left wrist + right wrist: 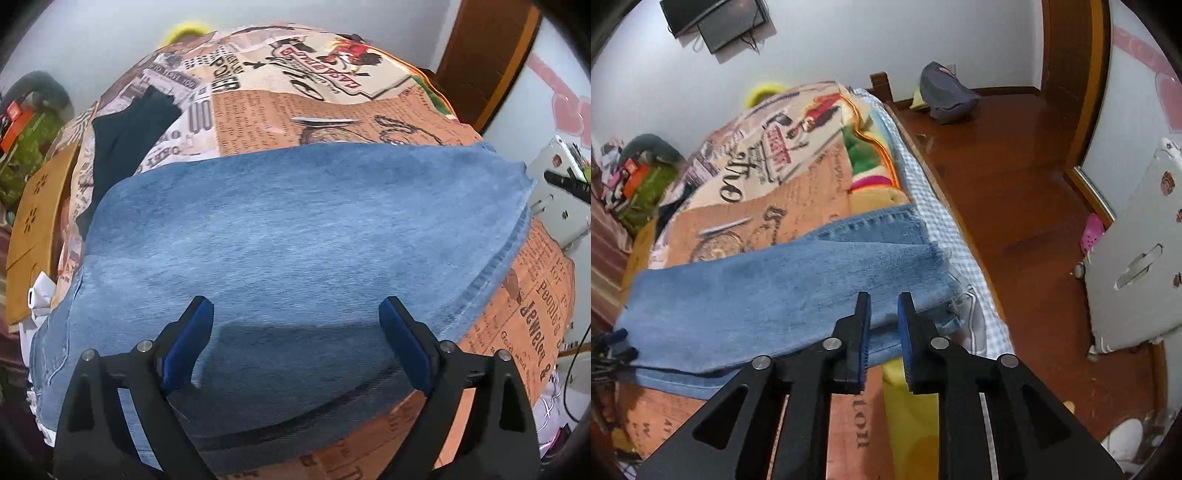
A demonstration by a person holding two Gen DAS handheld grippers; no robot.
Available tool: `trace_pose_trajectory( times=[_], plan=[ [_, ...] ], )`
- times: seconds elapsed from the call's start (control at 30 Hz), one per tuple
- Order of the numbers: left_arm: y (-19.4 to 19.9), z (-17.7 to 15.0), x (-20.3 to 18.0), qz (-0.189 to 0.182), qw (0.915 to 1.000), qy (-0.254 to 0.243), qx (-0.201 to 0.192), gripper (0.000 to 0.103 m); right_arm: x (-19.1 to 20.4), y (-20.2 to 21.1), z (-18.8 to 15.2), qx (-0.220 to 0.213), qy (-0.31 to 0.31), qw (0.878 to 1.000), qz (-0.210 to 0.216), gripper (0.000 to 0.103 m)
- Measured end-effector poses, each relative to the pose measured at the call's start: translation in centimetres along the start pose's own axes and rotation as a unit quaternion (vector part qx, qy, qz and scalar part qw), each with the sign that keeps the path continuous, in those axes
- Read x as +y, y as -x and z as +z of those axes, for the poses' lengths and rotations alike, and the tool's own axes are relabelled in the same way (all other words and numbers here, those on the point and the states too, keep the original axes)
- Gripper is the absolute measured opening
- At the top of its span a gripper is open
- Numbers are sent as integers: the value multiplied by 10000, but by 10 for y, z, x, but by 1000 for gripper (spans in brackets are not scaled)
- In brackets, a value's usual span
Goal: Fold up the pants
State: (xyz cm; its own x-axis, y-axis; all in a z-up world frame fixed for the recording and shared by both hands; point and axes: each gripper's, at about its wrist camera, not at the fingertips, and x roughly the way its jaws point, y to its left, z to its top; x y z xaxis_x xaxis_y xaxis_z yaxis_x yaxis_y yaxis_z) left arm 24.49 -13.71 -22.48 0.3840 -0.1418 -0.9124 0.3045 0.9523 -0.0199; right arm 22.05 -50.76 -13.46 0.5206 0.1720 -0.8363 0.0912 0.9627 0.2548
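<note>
Left gripper (295,314) angled down over jeans (280,229), fingers spread, apparently empty

One pair of light blue denim pants (288,229), folded, centre of the left wrist view. One newspaper-print bed cover in orange and cream (280,110), upper centre. One dark navy garment (129,125), upper left. One tan wooden board with flower cut-outs (37,214), left edge. One white hard-shell suitcase with stickers (1137,258), right of the right wrist view. One grey-blue backpack (945,92), upper centre. One pink perforated clog (1091,232), right. Two black two-finger grippers with blue pads: left gripper (295,310), right gripper (884,306).
</note>
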Motion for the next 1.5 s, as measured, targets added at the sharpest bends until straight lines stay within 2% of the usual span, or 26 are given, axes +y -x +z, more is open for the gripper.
trace_pose_trajectory(
  times=[0.07,0.13,0.2,0.27,0.47,0.6,0.7,0.87,1.03,1.17,1.27,1.37,1.5],
  plan=[
    [-1,0,-9,0,9999,-100,-17,94,14,3,3,-89,237,9996,80,26],
    [-2,0,-16,57,9998,-151,-70,94,29,2,4,-153,472,9986,164,42],
    [-2,0,-20,75,9998,-142,-119,94,40,-5,-1,-97,640,9976,251,48],
    [0,-2,-21,63,9998,-91,-175,94,49,-20,-7,42,767,9966,291,48],
    [12,-8,-16,-33,9994,70,-344,94,56,-66,-41,835,891,9920,308,48],
    [33,-11,8,16,9971,387,-649,94,64,-56,-44,759,1138,9905,128,48],
    [54,-16,39,146,9929,729,-931,94,78,-47,-36,689,1150,9905,305,48],
    [89,-35,112,516,9786,1501,-1308,94,134,-28,-25,282,1651,9840,610,48],
    [109,-76,197,841,9562,2457,-1351,95,208,-20,-17,-8,2117,9704,1164,48],
    [112,-123,255,945,9348,3204,-1207,95,269,-30,-14,-9,2465,9571,1524,48],
    [105,-153,283,861,9208,3667,-1013,95,317,-43,-13,83,2766,9449,1747,49],
    [91,-181,303,616,9054,4124,-799,95,360,-60,-14,161,3125,9314,1862,49],
    [70,-206,313,7,8918,4483,-605,95,411,-90,-17,446,3464,9161,1971,49]
  ],
)
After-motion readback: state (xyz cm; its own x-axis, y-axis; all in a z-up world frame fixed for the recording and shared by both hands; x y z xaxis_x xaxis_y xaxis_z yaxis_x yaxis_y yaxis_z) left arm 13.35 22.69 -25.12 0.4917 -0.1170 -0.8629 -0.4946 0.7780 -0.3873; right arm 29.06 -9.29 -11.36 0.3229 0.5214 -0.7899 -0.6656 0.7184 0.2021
